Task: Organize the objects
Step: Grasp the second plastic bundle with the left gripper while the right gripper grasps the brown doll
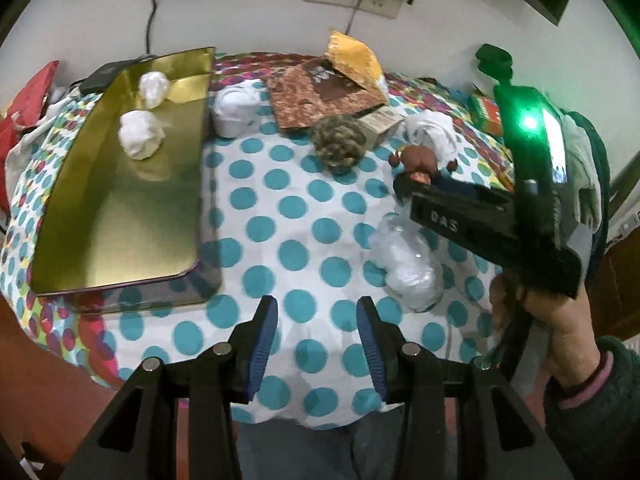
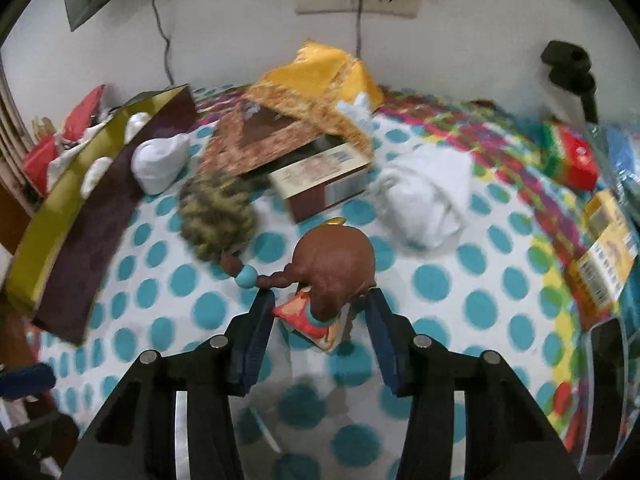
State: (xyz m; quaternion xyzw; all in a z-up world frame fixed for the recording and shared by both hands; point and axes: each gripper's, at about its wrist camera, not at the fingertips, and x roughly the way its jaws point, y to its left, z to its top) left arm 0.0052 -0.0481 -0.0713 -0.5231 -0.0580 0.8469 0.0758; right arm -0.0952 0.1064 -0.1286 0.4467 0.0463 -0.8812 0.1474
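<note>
My right gripper (image 2: 320, 308) is shut on a small doll (image 2: 334, 264) with brown braided hair and an orange dress; both blue pads touch its sides. From the left wrist view the doll (image 1: 418, 158) sits at that gripper's tip (image 1: 404, 190), above the polka-dot cloth. My left gripper (image 1: 318, 320) stands open over the cloth with nothing between its fingers. A gold tin tray (image 1: 120, 216) lies to its left with two white balls (image 1: 142, 134) in the far end. A clear bag of white stuff (image 1: 408, 264) lies to its right.
A mottled yarn ball (image 2: 216, 216), a white wad (image 2: 158, 164), a brown patterned box (image 2: 260, 140) with a small carton (image 2: 320, 180), and a white cloth (image 2: 424, 200) lie at the back. Colourful boxes (image 2: 572, 156) sit at the right. The table's front edge (image 1: 280, 412) is close.
</note>
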